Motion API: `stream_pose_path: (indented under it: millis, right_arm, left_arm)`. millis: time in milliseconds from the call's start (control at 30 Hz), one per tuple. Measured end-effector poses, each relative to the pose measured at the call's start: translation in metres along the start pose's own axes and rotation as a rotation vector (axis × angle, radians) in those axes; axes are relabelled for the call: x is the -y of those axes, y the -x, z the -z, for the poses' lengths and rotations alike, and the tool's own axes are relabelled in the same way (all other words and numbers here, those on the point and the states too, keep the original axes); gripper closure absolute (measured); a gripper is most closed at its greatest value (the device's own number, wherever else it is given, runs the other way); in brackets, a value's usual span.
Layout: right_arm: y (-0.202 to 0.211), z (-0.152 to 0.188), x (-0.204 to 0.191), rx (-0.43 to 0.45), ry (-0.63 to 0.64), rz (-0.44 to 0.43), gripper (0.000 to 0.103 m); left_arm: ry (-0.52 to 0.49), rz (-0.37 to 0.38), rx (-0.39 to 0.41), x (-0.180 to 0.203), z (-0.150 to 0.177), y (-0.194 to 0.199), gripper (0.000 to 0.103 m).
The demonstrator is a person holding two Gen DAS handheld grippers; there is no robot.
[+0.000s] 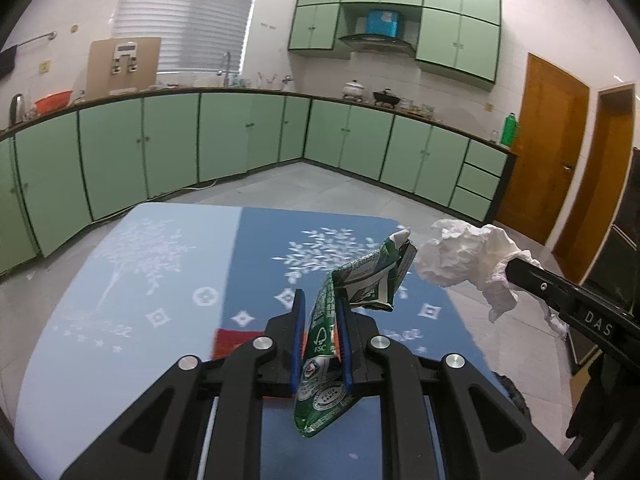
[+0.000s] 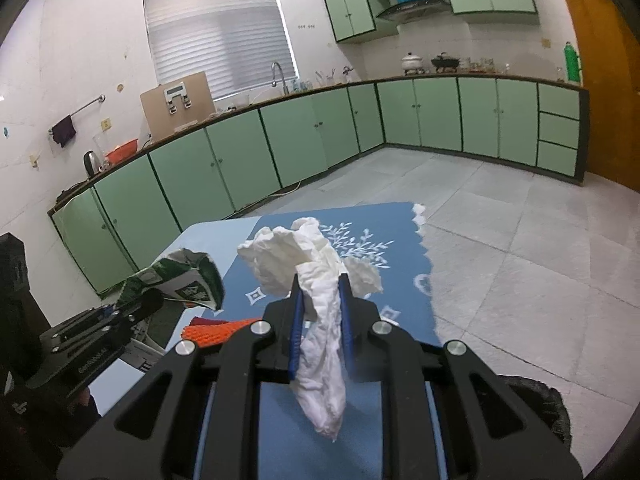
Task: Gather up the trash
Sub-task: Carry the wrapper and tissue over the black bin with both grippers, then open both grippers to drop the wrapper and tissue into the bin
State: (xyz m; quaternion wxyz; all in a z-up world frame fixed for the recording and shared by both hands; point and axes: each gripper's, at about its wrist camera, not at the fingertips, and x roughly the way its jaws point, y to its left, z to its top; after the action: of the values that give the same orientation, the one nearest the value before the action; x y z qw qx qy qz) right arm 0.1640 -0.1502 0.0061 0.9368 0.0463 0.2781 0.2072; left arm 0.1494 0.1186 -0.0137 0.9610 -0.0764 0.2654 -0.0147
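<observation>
Your left gripper (image 1: 322, 308) is clamped on a crushed green carton (image 1: 360, 280), and it hangs in the air above the table (image 1: 168, 280), over the blue half near the right edge. Only the carton's lower part sits between the pads; the crumpled upper part juts forward past them, close to the tissue (image 1: 464, 256). Your right gripper (image 2: 320, 292) is clamped on that tissue wad, held just beside the carton and out near the table's right edge.

2 risks, as I judge them. The carton is slick and pinched low, so a quick swing could let it slide out. The tissue is soft, with a tail hanging loose below the pads, so it could snag or tear away if it brushes the table edge. With the 2 loads this close, bringing your hands together could knock one free.

For room, you have bare floor (image 2: 520, 260) to the right of the table, wide up to the cabinets (image 2: 440, 112). An orange item (image 2: 216, 330) lies on the table near your grippers; stay above it. No bin shows in either view.
</observation>
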Motion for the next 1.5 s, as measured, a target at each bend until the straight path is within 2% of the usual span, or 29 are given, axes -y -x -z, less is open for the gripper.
stream_pose_path:
  millis: [567, 933, 1100, 1500]
  right_arm:
    - [0.089, 0.033, 0.062, 0.051, -0.036, 0.161, 0.088]
    - [0.128, 0.072, 0.118, 0.029, -0.106, 0.312, 0.088]
    - [0.139, 0.091, 0.14, 0.012, -0.142, 0.378, 0.088]
    - [0.142, 0.127, 0.179, -0.037, -0.216, 0.474, 0.088]
  left_arm:
    - [-0.109, 0.175, 0.0, 0.102, 0.013, 0.01, 0.088]
    - [-0.198, 0.314, -0.089, 0.168, 0.041, -0.003, 0.088]
    - [-0.253, 0.354, -0.124, 0.201, 0.055, -0.012, 0.088]
    - [-0.349, 0.415, -0.181, 0.269, 0.084, -0.039, 0.088]
